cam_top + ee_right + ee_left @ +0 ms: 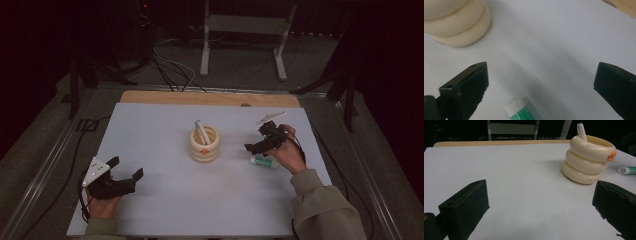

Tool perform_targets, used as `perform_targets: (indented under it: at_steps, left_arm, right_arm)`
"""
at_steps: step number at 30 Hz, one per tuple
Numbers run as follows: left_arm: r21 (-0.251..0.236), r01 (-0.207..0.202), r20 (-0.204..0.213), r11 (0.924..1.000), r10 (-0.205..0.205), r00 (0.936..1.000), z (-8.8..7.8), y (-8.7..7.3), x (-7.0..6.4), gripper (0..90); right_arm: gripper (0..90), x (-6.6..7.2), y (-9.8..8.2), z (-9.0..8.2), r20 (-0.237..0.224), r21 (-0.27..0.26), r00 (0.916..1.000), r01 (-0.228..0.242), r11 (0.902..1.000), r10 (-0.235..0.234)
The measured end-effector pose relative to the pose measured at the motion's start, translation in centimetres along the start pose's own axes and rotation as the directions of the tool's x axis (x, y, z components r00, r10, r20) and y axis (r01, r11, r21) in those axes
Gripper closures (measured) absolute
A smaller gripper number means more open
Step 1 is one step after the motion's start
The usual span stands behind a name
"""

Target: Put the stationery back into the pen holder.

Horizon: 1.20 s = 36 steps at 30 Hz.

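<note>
A cream holder (204,145) made of three stacked rings, with a small orange beak (611,156), stands at the middle of the white board. A white stick-like item (201,130) leans inside it, its top poking out (581,130). A green and white tube (264,162) lies flat to the right of the holder. My right gripper (256,138) hovers just above the tube, open, with the tube's white cap (517,108) low between its jaws. My left gripper (126,167) sits open at the front left with bare board between its jaws. It faces the holder (587,160).
The white board (165,125) lies on a wooden table whose far edge (210,97) shows behind it. Beyond are a white stand frame (245,24) and cables (170,70) on the floor. Dark tripod legs (345,90) stand at the right.
</note>
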<state>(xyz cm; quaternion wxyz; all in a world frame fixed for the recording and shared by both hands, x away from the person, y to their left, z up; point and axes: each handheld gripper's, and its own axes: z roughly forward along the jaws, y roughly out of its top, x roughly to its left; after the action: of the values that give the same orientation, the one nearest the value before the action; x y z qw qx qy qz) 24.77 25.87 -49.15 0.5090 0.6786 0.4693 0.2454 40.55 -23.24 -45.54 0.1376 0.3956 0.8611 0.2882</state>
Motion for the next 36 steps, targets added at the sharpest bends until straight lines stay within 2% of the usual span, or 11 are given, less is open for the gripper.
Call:
perform_targets:
  at_steps: [21, 29, 36]
  left_arm:
    - [0.002, -0.002, 0.002, 1.0, 0.002, 1.0, 0.1, 0.0, -0.1, 1.0]
    - [0.005, -0.002, 0.002, 1.0, 0.002, 1.0, 0.1, 0.0, -0.1, 1.0]
    - [0.006, -0.002, 0.001, 1.0, 0.002, 1.0, 0.1, -0.1, -0.1, 1.0]
  right_arm:
    - [0.0, -1.3, -2.5, -1.5, -0.005, 0.038, 0.9999, 0.012, 0.9992, -0.012]
    - [0.0, -2.0, -3.3, -1.8, -0.01, 0.049, 1.0, 0.0, 0.9988, 0.0]
    - [0.1, -2.3, -4.1, -1.6, -0.047, 0.099, 0.9989, 0.012, 0.9951, -0.007]
